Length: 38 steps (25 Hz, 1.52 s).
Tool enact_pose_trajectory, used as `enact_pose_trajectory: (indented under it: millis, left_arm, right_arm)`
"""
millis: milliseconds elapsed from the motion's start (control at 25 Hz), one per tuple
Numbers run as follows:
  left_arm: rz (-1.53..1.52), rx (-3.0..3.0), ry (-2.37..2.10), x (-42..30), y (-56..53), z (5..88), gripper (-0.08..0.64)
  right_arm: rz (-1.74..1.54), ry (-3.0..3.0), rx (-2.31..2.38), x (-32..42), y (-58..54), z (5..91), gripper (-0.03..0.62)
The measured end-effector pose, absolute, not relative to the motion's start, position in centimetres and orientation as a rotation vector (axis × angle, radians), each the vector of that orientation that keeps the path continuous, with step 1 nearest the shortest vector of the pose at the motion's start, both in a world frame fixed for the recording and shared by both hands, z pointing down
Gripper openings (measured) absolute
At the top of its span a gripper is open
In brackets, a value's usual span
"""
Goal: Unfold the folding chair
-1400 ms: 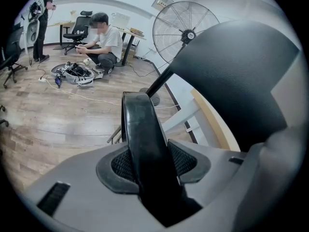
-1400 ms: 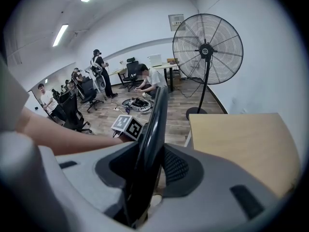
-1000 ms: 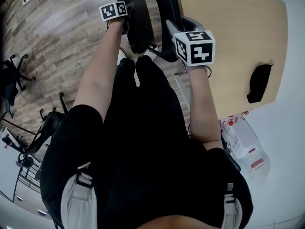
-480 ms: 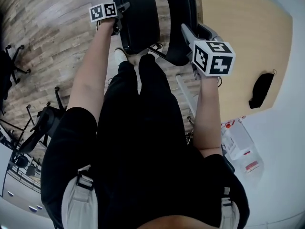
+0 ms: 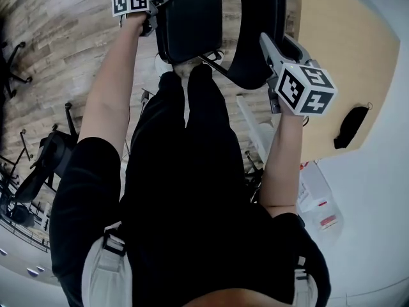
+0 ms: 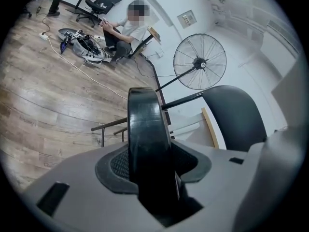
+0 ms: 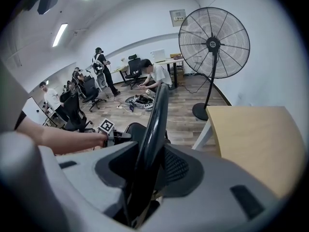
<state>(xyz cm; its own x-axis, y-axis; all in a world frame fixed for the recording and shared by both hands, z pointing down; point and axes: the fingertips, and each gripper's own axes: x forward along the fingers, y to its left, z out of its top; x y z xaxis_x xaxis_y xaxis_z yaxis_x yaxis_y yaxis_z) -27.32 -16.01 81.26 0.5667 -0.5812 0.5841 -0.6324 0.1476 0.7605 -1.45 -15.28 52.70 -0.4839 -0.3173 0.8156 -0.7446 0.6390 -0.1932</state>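
The black folding chair stands in front of my legs, seen from above. Its padded seat (image 5: pixel 190 19) lies out to the left and its curved backrest (image 5: pixel 259 31) rises at the right. My left gripper (image 5: pixel 160 4) is shut on the seat's left edge (image 6: pixel 145 134), which fills the gap between its jaws. My right gripper (image 5: pixel 271 45) is shut on the backrest's rim (image 7: pixel 153 124). In the right gripper view the seat (image 7: pixel 136 129) and the left gripper's marker cube (image 7: pixel 106 127) show beyond the backrest. The chair's legs are mostly hidden.
A wooden table (image 5: pixel 339 62) stands close on the right, with a black object (image 5: pixel 351 123) near its edge. A pedestal fan (image 7: pixel 214 42) stands behind it. Office chairs (image 5: pixel 45 162) are at the left on the wood floor, and people sit and stand further back (image 7: pixel 154 76).
Both grippers have moved further from my body. The seat and the backrest have spread apart, with the seat swung out flatter to the left.
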Motion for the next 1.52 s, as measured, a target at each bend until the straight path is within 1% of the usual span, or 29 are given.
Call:
enact_pose_trajectory:
  millis: [320, 1080, 1520]
  left_arm:
    - [-0.006, 1.519, -1.021, -31.2, -14.4, 84.4, 0.2]
    - [-0.025, 1.487, -0.919, -35.4, -11.6, 91.3, 0.221]
    - [-0.07, 1.468, -0.875, -38.9, -10.1, 96.4, 0.233]
  right_arm:
    - [0.696, -2.015, 0.842, -2.9, -14.9, 54.6, 0.147]
    - [0.685, -1.82, 0.91, 0.6, -16.0, 59.1, 0.149]
    - [0.692, -1.765, 0.921, 0.4, -16.2, 62.5, 0.15]
